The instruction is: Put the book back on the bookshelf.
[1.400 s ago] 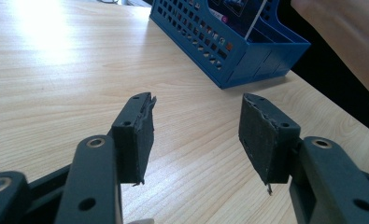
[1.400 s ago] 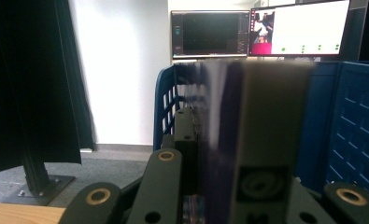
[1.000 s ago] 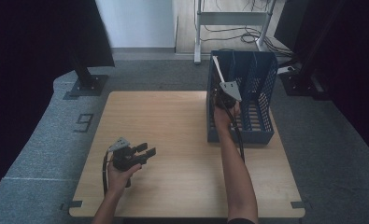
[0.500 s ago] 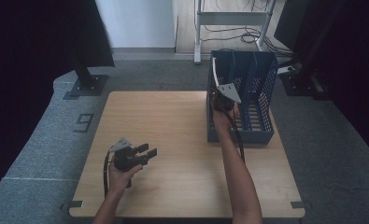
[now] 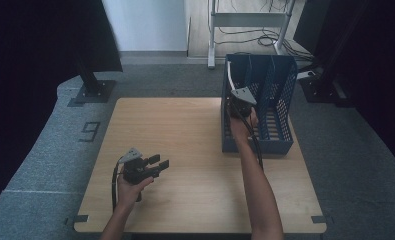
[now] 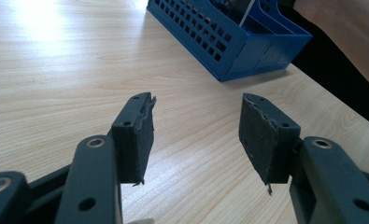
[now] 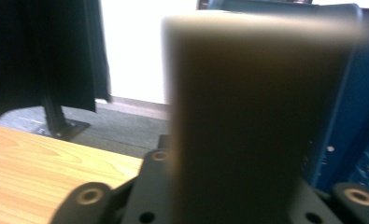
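Dark flat item (image 7: 247, 116) placement is judged nearly complete; release and withdrawal remain. High view: your right claw (image 5: 238, 106) sits at the left compartment of the blue rack (image 5: 280, 145), with the forearm stretched forward over its near wall. Your left claw (image 5: 157, 165) rests well left of the rack, low over the tabletop (image 5: 185, 125). Left gripper view: the jaws stand apart and empty, aimed toward the rack. Right gripper view: the item stands upright between the jaws, which have just closed further on it, beside the rack's wall.

light wood table (image 5: 185, 130), blue slotted file rack (image 5: 275, 142) standing at right edge (far half).
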Action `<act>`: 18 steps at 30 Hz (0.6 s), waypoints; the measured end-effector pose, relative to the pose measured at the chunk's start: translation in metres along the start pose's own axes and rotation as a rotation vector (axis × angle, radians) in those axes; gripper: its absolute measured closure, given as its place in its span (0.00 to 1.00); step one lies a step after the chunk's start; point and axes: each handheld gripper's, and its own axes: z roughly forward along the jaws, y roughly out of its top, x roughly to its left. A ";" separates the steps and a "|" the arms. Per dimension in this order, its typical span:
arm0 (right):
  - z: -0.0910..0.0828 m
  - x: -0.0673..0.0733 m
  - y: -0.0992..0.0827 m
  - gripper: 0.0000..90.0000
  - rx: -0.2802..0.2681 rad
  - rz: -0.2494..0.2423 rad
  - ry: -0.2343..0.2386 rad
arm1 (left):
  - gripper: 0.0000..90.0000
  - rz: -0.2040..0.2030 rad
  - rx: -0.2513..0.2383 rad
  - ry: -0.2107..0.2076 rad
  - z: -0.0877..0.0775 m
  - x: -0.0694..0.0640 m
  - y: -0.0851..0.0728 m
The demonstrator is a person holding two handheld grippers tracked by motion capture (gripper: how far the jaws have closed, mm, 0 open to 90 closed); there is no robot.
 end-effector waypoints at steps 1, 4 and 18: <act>0.000 0.000 0.001 0.89 0.007 -0.007 -0.011 | 0.50 0.000 0.000 0.000 0.000 0.000 0.000; 0.001 -0.003 0.001 0.90 -0.002 -0.036 -0.035 | 0.50 0.000 -0.003 0.002 0.000 0.000 0.000; 0.012 -0.008 -0.004 0.90 -0.051 -0.066 -0.077 | 0.50 -0.015 -0.002 0.010 0.000 0.006 -0.001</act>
